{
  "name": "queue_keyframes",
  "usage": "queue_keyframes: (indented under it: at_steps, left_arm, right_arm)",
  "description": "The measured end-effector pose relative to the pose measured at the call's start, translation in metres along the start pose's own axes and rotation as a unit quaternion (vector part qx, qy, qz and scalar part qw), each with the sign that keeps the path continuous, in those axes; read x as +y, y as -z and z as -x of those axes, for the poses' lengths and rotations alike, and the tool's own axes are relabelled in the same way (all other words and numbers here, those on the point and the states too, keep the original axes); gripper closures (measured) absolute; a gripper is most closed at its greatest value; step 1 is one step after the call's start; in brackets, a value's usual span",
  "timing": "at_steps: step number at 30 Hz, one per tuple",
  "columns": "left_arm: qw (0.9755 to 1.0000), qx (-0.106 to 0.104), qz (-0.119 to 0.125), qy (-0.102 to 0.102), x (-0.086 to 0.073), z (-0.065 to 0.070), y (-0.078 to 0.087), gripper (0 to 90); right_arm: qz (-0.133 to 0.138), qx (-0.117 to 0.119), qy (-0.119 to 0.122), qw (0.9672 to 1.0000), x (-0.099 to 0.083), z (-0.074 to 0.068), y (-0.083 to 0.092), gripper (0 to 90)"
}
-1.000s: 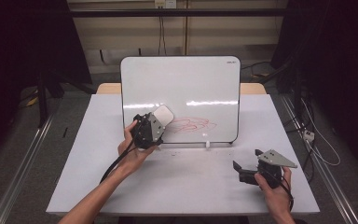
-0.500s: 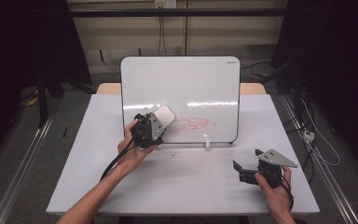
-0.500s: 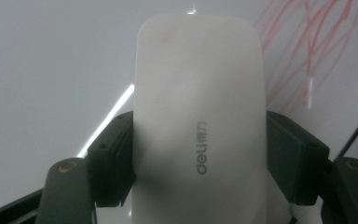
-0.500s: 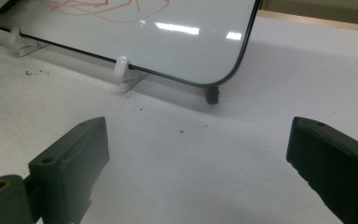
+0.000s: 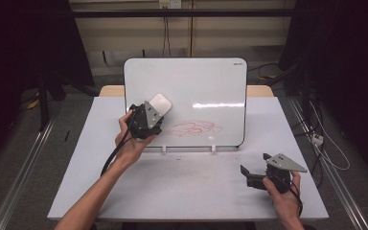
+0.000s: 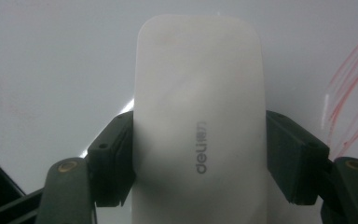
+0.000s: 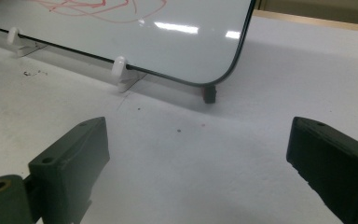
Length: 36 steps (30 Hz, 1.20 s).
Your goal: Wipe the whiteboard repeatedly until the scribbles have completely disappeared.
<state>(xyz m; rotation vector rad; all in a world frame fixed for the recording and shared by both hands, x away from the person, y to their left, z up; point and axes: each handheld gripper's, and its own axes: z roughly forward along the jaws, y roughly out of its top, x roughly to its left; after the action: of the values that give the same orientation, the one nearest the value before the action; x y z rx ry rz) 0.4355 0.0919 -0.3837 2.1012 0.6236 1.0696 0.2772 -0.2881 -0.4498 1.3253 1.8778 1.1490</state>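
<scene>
A white whiteboard eraser (image 6: 199,126), printed "deli", is clamped between the jaws of the left gripper (image 5: 146,120) and lies against the whiteboard (image 5: 206,86), just left of a red scribble (image 5: 194,128). The board leans on white clips (image 7: 119,68) on the white table (image 5: 182,187). The right gripper (image 5: 261,175) rests low at the table's right, jaws spread wide and empty.

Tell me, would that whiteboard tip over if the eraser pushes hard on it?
Possibly. The whiteboard leans upright, resting in small white clips, so a hard shove might rock it. It looks stiff and glossy, so the eraser, clamped in the left gripper, should probably glide.
</scene>
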Motion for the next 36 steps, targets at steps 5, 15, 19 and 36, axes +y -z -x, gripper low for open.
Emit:
queue_keyframes:
  at_steps: [5,15,19,36]
  left_arm:
    - [0.9997,-0.008,0.003,-0.023,0.0,0.02,-0.002,31.0]
    - [0.9976,-0.03,0.001,-0.063,0.003,0.05,-0.004,31.1]
    - [0.9955,-0.044,-0.002,-0.084,-0.005,0.06,-0.002,31.0]
    - [0.9947,-0.057,-0.006,-0.085,-0.005,0.054,-0.001,31.0]
  right_arm:
    - [0.0,0.001,0.003,1.0,0.001,-0.002,0.0,5.4]
    - [0.0,0.002,0.002,1.0,0.001,-0.002,0.0,5.4]
    - [0.002,0.001,0.002,1.0,0.0,-0.002,0.002,5.4]
    - [0.0,0.003,0.004,1.0,0.0,-0.002,0.001,5.4]
